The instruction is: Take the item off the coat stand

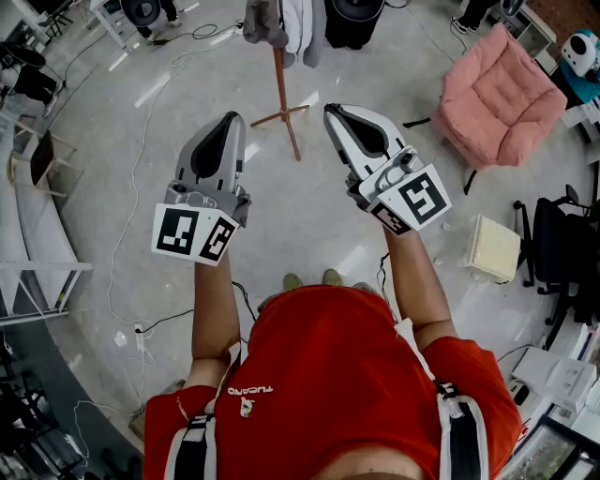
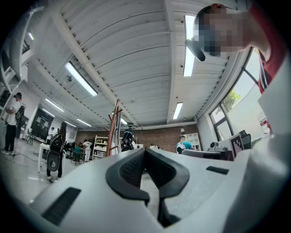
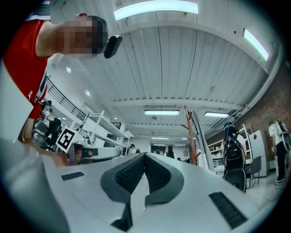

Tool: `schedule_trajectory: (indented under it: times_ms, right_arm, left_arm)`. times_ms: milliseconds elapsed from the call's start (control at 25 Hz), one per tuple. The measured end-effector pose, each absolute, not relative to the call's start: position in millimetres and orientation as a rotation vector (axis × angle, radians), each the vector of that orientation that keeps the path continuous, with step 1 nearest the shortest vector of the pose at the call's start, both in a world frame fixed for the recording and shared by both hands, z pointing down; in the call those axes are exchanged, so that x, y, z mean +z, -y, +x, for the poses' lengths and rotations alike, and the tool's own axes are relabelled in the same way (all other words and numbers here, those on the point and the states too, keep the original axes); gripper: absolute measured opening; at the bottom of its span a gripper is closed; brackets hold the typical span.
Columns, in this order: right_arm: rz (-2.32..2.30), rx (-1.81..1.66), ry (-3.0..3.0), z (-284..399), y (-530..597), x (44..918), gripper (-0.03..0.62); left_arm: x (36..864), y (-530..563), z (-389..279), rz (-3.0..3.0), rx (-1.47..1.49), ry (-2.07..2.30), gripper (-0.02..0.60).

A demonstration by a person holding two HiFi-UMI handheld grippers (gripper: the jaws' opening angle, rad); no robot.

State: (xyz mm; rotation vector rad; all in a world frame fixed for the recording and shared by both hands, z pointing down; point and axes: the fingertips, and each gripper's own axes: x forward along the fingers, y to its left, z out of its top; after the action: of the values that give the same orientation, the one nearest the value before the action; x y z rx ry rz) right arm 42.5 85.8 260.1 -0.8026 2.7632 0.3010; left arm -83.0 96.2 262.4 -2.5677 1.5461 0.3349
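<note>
The wooden coat stand [image 1: 284,98] rises from the floor ahead of me, at the top centre of the head view. Grey, white and dark garments [image 1: 298,23] hang from its top. My left gripper [image 1: 234,118] and right gripper [image 1: 331,111] are held up side by side, short of the stand, one on each side of its pole. Both are shut with nothing between the jaws. The left gripper view has the stand's pole [image 2: 113,129] to the left of the shut jaws [image 2: 144,150]. In the right gripper view the pole [image 3: 191,136] stands right of the shut jaws [image 3: 144,155].
A pink armchair [image 1: 502,98] sits at the right. Near it are a cream box [image 1: 494,247] and a black office chair [image 1: 562,248]. Cables [image 1: 141,159] trail over the grey floor on the left, beside a white table [image 1: 37,234]. People and shelves stand far off.
</note>
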Motion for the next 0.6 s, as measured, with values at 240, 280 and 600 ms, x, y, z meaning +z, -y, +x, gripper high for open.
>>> schedule_trajectory:
  times_ms: [240,280,600]
  right_arm:
    - [-0.808,0.299,-2.757,22.4,-83.8,259.3,0.025]
    - [-0.813,0.298,-2.755,19.0,-82.6,259.9,0.025]
    - [-0.854,0.304,-2.755,2.8,-63.9,262.3,0.025]
  left_arm:
    - [261.5,-92.3,-105.6,-2.569,0.382,-1.554,0.011]
    - [261.9,-90.6,-109.9,-2.569,0.388,-1.554,0.011]
    - [259.2,-64.5,-122.8,-2.594,0.38,-1.504,0.014]
